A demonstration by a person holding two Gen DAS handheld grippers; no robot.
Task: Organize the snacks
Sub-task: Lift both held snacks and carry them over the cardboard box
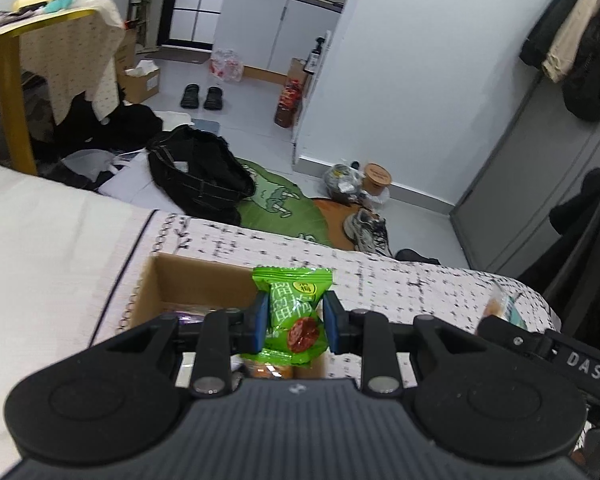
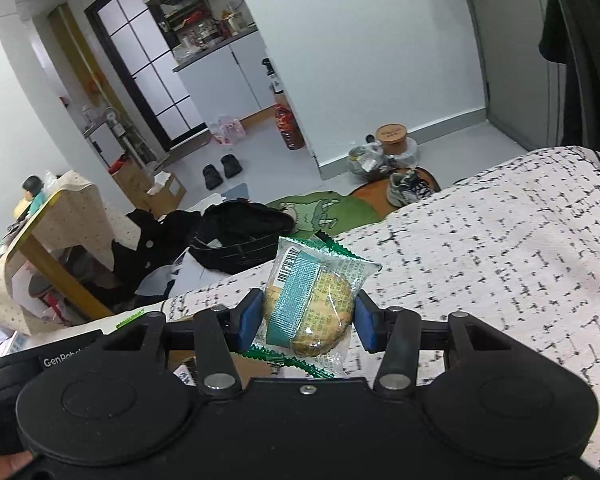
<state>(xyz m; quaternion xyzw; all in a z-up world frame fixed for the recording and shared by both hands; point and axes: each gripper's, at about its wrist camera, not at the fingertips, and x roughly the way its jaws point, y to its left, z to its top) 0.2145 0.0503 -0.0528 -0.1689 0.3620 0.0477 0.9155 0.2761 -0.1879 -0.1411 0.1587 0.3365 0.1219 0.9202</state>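
Observation:
My left gripper [image 1: 295,322] is shut on a green snack packet [image 1: 296,316] with a red round picture, held upright over an open cardboard box [image 1: 188,284] on the patterned bed cover. An orange snack [image 1: 268,372] lies in the box under the packet. My right gripper [image 2: 306,320] is shut on a clear-wrapped pastry with a teal label [image 2: 312,304], held above the bed cover. Green packets [image 2: 284,360] lie just below it. The right gripper and its pastry show at the right edge of the left wrist view [image 1: 504,308].
The bed cover [image 2: 500,264] is white with black marks. Beyond the bed edge lie a black bag [image 1: 200,176], a green rug [image 1: 280,204], a sneaker [image 1: 370,230] and slippers [image 1: 202,96] on the floor. A yellow table [image 1: 12,80] stands at the left.

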